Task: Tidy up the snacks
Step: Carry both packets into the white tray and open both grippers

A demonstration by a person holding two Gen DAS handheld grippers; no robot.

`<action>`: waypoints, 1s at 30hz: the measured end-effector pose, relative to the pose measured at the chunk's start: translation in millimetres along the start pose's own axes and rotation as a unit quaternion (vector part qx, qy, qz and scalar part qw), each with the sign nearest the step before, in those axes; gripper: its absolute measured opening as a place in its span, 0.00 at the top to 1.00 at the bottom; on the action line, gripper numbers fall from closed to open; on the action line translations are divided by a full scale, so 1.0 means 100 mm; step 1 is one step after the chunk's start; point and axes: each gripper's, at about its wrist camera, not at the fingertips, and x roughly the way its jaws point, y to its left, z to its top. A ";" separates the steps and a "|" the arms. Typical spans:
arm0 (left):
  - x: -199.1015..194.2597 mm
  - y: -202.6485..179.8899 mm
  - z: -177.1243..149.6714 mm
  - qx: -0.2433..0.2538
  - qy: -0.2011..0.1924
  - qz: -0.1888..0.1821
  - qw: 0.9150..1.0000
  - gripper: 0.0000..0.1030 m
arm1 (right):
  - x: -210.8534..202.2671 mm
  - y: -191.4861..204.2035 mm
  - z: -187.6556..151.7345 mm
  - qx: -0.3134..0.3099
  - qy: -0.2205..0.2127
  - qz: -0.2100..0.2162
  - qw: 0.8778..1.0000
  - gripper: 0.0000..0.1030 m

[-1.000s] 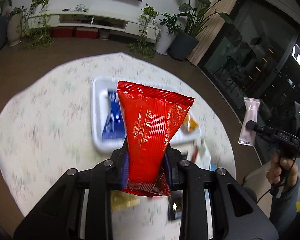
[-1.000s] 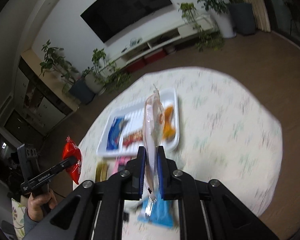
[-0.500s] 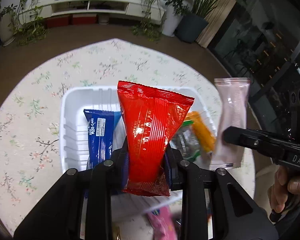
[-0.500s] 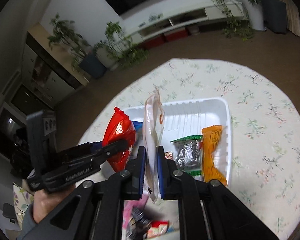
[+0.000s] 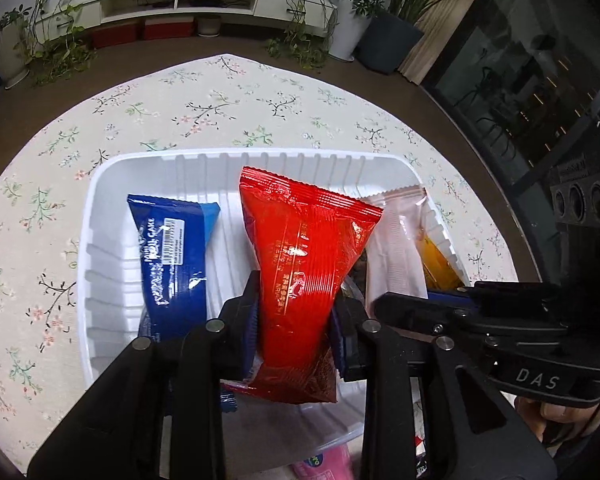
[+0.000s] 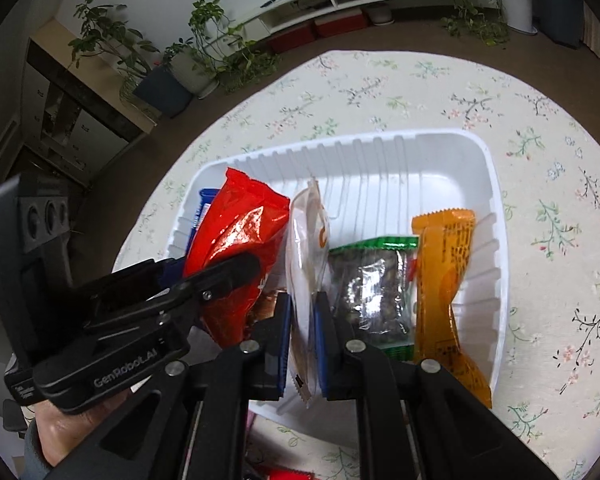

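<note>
A white ribbed tray (image 5: pixel 100 280) (image 6: pixel 420 152) sits on the flowered round table. My left gripper (image 5: pixel 296 332) is shut on a red snack bag (image 5: pixel 304 264), held over the tray's middle; the bag also shows in the right wrist view (image 6: pixel 236 248). My right gripper (image 6: pixel 302 340) is shut on a pale pinkish-white packet (image 6: pixel 306 264), held edge-on over the tray just right of the red bag; it also shows in the left wrist view (image 5: pixel 400 248). A blue roll-cake pack (image 5: pixel 172 256), a green-topped clear pack (image 6: pixel 380 288) and an orange pack (image 6: pixel 444 280) lie in the tray.
A pink packet (image 5: pixel 328 466) and other loose snacks lie on the table near the tray's front edge, mostly hidden by the grippers. The table's flowered cloth (image 6: pixel 560 240) surrounds the tray. Potted plants and a low white TV bench (image 5: pixel 180 0) stand beyond.
Both grippers have moved forward and down with their packets, from beside the table to close over the tray. The two grippers now sit side by side.
</note>
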 end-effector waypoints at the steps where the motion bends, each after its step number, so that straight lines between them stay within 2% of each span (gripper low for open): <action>1: 0.03 -0.02 0.01 0.000 0.000 0.002 1.000 0.72 | 0.02 0.00 -0.01 -0.001 0.003 -0.002 1.000 0.88; 6: 0.14 -0.05 -0.01 0.000 -0.001 -0.001 1.000 0.71 | 0.07 -0.05 -0.04 0.008 0.005 -0.003 1.000 0.87; 8: 0.16 -0.04 -0.01 -0.003 0.001 0.001 1.000 0.67 | 0.10 -0.06 -0.04 0.011 0.003 -0.003 1.000 0.87; 10: 0.19 -0.04 -0.01 -0.002 0.005 0.008 1.000 0.55 | 0.11 -0.06 -0.04 0.009 0.003 -0.004 1.000 0.87; 15: 0.22 -0.03 -0.09 0.001 0.009 0.009 1.000 0.53 | 0.08 -0.07 -0.06 0.006 0.000 -0.007 1.000 0.84; 23: 0.04 -0.03 -0.16 0.004 -0.004 0.004 1.000 0.49 | -0.01 -0.07 -0.09 0.009 -0.008 -0.007 1.000 0.70; 30: -0.26 -0.06 -0.20 0.000 -0.030 -0.001 1.000 0.27 | -0.28 -0.04 -0.12 0.005 -0.038 -0.016 0.999 0.56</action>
